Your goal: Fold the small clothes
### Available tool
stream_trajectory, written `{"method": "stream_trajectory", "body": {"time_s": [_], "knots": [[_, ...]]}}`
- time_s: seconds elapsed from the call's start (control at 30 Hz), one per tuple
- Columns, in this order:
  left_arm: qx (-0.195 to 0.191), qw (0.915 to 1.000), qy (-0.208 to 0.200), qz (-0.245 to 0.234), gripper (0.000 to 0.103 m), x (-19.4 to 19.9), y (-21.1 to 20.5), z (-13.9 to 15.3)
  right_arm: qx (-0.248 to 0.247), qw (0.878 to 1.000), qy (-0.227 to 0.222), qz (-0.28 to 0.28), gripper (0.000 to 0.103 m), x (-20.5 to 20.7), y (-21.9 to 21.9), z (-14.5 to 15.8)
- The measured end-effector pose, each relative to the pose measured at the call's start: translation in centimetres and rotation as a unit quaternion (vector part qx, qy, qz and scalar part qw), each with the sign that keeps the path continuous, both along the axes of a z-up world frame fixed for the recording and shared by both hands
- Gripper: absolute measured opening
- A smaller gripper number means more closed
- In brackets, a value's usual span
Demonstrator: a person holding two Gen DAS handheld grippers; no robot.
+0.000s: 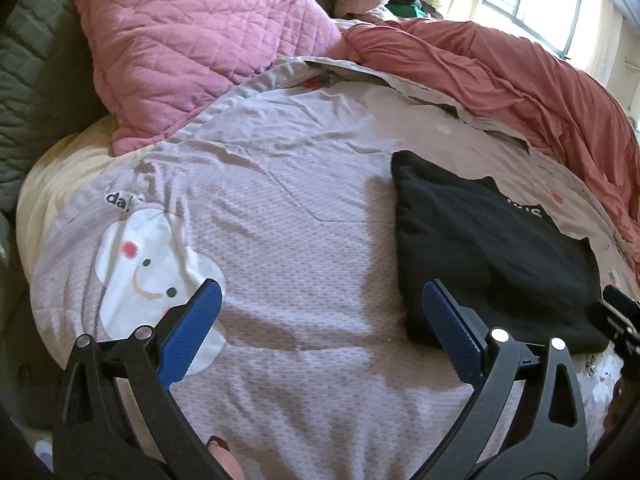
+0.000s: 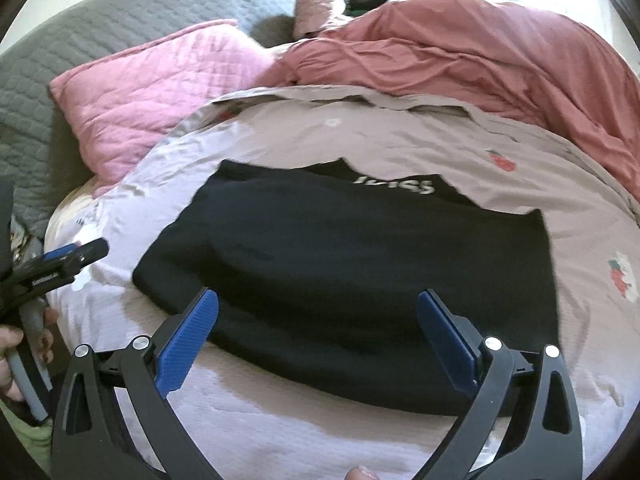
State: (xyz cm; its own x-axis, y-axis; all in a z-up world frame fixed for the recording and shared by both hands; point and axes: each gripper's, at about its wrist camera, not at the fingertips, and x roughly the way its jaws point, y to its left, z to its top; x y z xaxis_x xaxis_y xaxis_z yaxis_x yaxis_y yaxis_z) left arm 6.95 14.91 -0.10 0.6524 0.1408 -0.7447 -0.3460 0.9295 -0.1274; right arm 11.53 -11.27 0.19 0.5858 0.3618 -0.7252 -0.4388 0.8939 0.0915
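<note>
A black garment [image 2: 352, 264] with white lettering near its far edge lies folded flat on the lilac bed cover [image 2: 280, 432]. It also shows at the right of the left wrist view [image 1: 492, 248]. My right gripper [image 2: 318, 300] is open and empty, its blue pads either side of the garment's near edge, just above it. My left gripper [image 1: 320, 292] is open and empty over bare cover, to the left of the garment. The left gripper also shows at the left edge of the right wrist view [image 2: 76, 258].
A pink quilted pillow [image 1: 192, 48] lies at the back left. A rumpled salmon blanket [image 1: 520, 80] runs along the back right. A grey quilted headboard [image 2: 80, 60] stands behind. The cover [image 1: 280, 200] carries a white cartoon print [image 1: 148, 268].
</note>
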Motion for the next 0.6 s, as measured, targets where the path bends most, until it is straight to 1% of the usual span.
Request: {"method": "stream_trajectory", "body": {"time_s": [0.27, 0.6], "knots": [[-0.008, 0.9997, 0.009, 0.019, 0.094, -0.2, 1.8, -0.7, -0.019, 0.999, 0.004, 0.049, 0.098, -0.9, 4.3, -1.4], [-0.022, 0.9988, 0.018, 0.040, 0.094, -0.4, 3.4, -1.3, -0.046, 0.996, 0.001, 0.079, 0.098, -1.2, 7.4, -3.0]]}}
